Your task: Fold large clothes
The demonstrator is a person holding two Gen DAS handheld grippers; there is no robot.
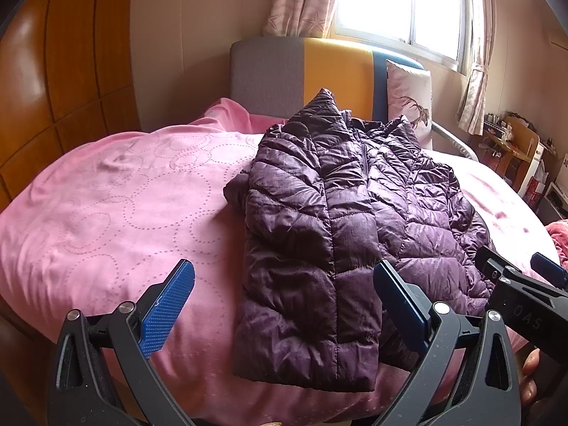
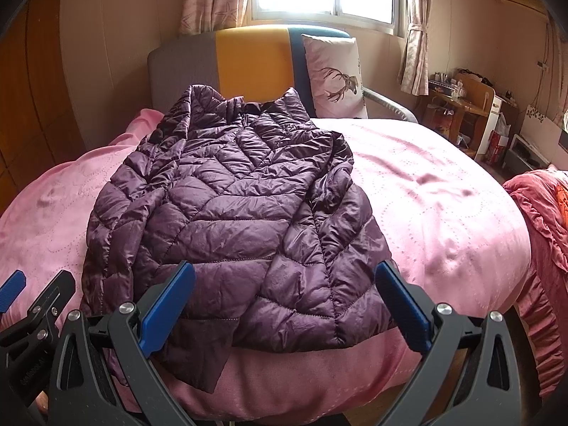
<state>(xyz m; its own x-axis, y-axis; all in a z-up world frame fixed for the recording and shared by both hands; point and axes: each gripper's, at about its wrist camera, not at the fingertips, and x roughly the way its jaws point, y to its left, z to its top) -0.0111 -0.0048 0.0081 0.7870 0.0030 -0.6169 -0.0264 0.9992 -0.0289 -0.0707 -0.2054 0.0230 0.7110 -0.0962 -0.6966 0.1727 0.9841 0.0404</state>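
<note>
A dark purple quilted puffer jacket (image 1: pixel 340 220) lies on a pink bed (image 1: pixel 106 213), collar toward the headboard, its sides folded inward. It also shows in the right wrist view (image 2: pixel 241 209), hem near the bed's front edge. My left gripper (image 1: pixel 284 284) is open and empty, hovering above the jacket's hem at its left side. My right gripper (image 2: pixel 284 284) is open and empty above the hem's right part. The right gripper shows at the right edge of the left wrist view (image 1: pixel 514 269); the left gripper shows at the left edge of the right wrist view (image 2: pixel 35 291).
A grey, orange and blue headboard (image 2: pixel 248 56) and a deer-print pillow (image 2: pixel 335 78) stand at the far end. A wooden wardrobe (image 1: pixel 53 71) is on the left. A red blanket (image 2: pixel 546 206) and a cluttered desk (image 2: pixel 461 106) are on the right.
</note>
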